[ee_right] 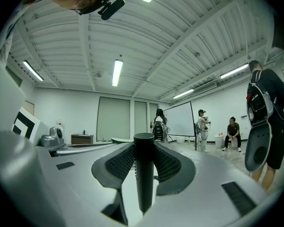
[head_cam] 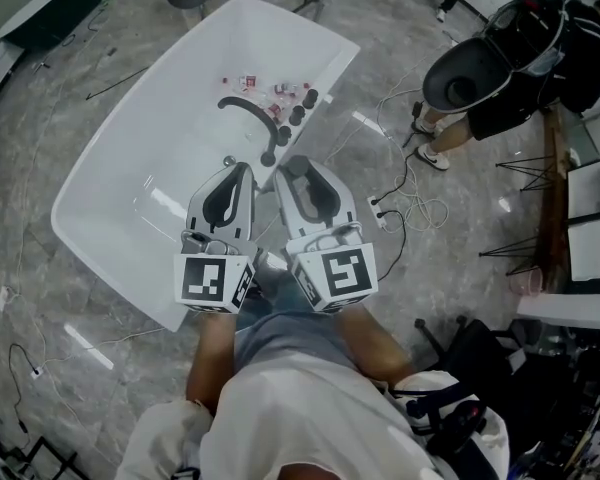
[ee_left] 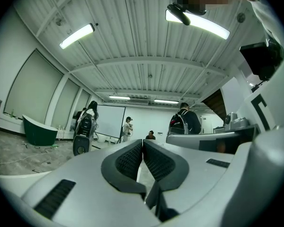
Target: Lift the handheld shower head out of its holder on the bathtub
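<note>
Pinching black shower-head handle near its top in right gripper, likely stiff, light, slick; left gripper closed, empty.

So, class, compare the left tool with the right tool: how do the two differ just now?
The left tool has its jaws together with nothing between them; the right tool is closed on an upright black shower handle. The left tool's jaws meet at the tips; the right tool's stand apart, one each side of the handle. Both point level by the white bathtub and carry a marker cube.
</note>
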Motion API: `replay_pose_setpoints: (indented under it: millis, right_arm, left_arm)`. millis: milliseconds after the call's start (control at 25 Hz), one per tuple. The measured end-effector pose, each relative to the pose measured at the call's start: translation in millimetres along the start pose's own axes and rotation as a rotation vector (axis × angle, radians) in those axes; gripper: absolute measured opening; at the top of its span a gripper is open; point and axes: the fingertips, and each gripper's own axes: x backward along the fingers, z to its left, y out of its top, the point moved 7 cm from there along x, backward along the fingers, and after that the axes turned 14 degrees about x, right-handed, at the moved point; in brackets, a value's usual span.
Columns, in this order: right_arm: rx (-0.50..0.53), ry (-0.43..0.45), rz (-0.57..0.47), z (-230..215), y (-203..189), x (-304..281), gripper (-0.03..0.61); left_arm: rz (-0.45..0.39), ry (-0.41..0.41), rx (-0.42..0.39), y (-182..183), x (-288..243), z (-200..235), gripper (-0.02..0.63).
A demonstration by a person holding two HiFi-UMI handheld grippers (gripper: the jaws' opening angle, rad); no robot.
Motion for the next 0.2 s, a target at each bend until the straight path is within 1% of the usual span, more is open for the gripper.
replay_pose_setpoints:
  millis: [200]
  right_arm:
    - [0.0,0.002,0.007,9.9,0.3,-2.0,0.133]
  left_arm:
    - [0.002,-0.001,0.008,1.2,5.9,8.6,0.018]
